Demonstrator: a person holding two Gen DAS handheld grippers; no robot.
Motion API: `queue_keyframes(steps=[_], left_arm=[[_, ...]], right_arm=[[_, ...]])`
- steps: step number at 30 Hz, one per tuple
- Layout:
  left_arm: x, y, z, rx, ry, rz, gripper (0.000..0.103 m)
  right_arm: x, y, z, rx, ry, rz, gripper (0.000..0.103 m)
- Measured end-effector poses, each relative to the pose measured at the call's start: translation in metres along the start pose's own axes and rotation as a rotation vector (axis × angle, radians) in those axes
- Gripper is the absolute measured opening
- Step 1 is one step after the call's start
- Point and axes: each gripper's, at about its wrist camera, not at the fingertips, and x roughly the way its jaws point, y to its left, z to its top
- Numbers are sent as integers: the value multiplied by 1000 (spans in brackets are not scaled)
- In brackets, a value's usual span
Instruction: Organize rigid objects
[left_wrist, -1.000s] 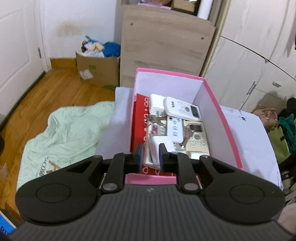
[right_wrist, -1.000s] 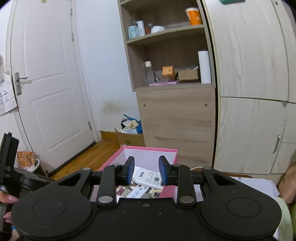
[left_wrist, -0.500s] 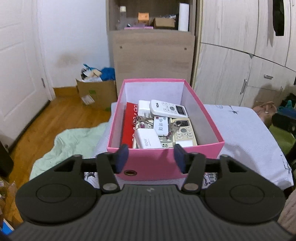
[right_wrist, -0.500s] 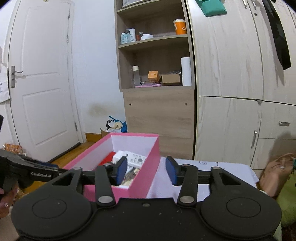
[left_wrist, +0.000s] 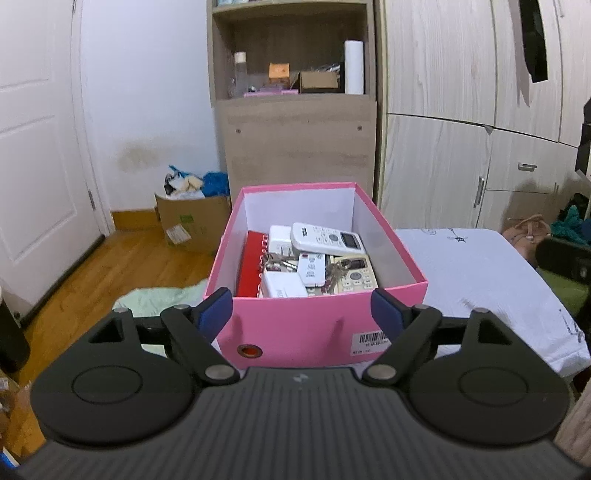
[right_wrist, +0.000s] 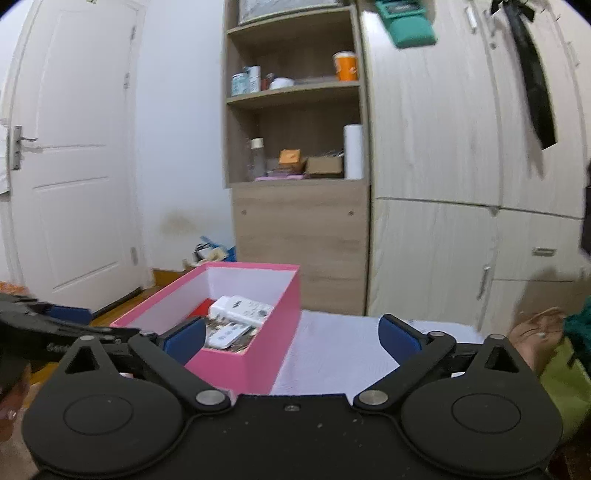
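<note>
The pink box (left_wrist: 295, 325) stands open on the white cover (left_wrist: 480, 280), straight ahead of the left gripper (left_wrist: 302, 308) and close to it. In the left wrist view the near wall of the box fills the gap between the two blue pads, but the pads do not touch it. Inside the box there is a white remote (left_wrist: 327, 238) lying on top toward the far end, a smaller white remote (left_wrist: 312, 269) nearer to the gripper, a beige remote (left_wrist: 356, 277) to the right of that one, a white charger block (left_wrist: 284, 288) at the near end, and a red notebook (left_wrist: 249, 267) standing along the left wall. Some keys (left_wrist: 275, 262) lie between these things.

The left gripper is spread wide and holds nothing. The right gripper (right_wrist: 291, 338) is also spread wide and empty. From the right gripper the pink box (right_wrist: 258, 350) is ahead and to the left, with its near right corner between the fingers in the view; the white cover (right_wrist: 332, 350) is straight ahead.

Behind the box, farther from both grippers, stands a wooden shelf unit (left_wrist: 295, 140) with a paper roll (left_wrist: 354, 68) on it. To the left of it a cardboard box (left_wrist: 194, 221) sits on the wooden floor (left_wrist: 110, 273).
</note>
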Motion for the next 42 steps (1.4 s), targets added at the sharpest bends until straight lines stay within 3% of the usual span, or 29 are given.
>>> queue_keyframes(steps=[4, 9, 11, 20, 26, 42], left_arm=[[-2, -3, -1, -14, -6, 3, 92], [-1, -5, -2, -27, -3, 16, 94], [0, -5, -4, -47, -13, 27, 100], [-1, -9, -6, -49, -23, 44, 101], [-1, -8, -8, -79, -11, 7, 102], [1, -7, -10, -72, -1, 34, 103]], right_arm=[[3, -3, -4, 23, 6, -30, 103], [2, -4, -9, -4, -1, -38, 103], [1, -6, -10, 5, -1, -41, 103], [-4, -13, -13, 10, 8, -51, 103], [-3, -14, -15, 9, 18, -61, 103], [3, -12, -19, -6, 50, -99, 103]])
